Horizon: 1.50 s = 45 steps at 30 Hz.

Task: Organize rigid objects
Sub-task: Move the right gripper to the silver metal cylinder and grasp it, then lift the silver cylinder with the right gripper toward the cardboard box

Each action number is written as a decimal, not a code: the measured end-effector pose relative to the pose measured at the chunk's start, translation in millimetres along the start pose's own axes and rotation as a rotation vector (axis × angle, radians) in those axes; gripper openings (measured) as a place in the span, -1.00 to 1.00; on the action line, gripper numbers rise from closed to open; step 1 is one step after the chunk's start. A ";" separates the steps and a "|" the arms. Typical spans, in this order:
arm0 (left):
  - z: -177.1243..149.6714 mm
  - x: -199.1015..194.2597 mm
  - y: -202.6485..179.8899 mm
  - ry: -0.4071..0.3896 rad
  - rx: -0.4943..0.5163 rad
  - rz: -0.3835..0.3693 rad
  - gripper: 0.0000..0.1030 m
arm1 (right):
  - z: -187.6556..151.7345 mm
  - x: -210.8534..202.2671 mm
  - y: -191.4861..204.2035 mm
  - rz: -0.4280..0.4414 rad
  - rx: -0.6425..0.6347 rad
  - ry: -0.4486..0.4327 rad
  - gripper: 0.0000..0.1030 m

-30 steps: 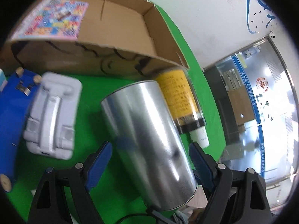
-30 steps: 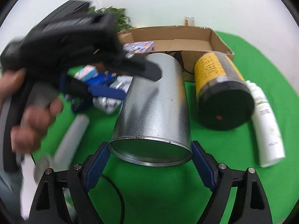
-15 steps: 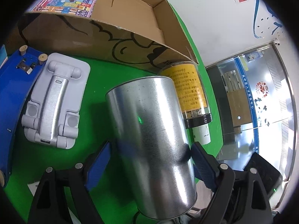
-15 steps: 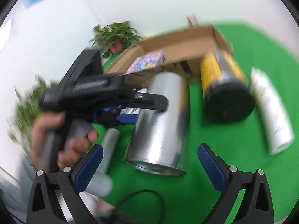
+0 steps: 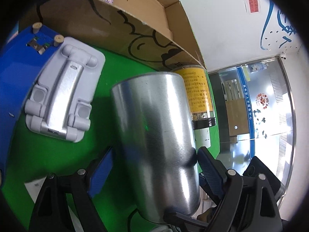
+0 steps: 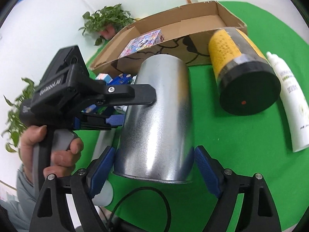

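Observation:
A shiny metal can is held above the green table. My left gripper is shut on its side; it shows in the right wrist view clamping the can from the left. My right gripper has its blue pads on either side of the can's open end and grips it. A cardboard box with a colourful puzzle box inside stands behind.
A yellow-labelled jar with a black lid and a white tube lie right of the can. A grey plastic piece and a blue board lie left. A black cable runs below.
My right gripper drew back and opened half a second ago, then came in and closed on the can's end. The left gripper kept its hold and lifted the can slightly.

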<state>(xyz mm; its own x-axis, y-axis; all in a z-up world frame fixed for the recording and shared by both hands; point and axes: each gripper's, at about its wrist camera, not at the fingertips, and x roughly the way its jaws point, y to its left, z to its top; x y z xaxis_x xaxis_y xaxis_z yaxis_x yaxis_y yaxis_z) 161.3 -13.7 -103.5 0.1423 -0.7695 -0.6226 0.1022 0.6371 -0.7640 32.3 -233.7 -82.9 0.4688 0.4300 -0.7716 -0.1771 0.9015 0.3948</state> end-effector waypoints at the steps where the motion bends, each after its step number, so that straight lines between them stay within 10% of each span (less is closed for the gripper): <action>1: -0.9 3.1 -0.9 0.007 -0.006 -0.003 0.69 | 1.5 1.3 3.2 -0.011 -0.014 -0.001 0.60; 18: -2.5 -17.7 -47.0 -0.116 0.116 0.048 0.66 | 7.3 -22.4 22.1 -0.038 -0.054 -0.067 0.59; 45: 76.6 -83.7 -125.3 -0.307 0.294 0.145 0.64 | 127.6 -70.8 53.2 0.015 -0.138 -0.211 0.59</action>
<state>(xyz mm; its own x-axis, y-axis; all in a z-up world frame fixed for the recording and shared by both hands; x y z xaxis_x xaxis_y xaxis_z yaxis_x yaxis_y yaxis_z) 212.0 -25.7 57.2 0.4570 -0.6507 -0.6064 0.3288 0.7571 -0.5646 100.1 -222.3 56.3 0.6326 0.4371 -0.6393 -0.2955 0.8993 0.3225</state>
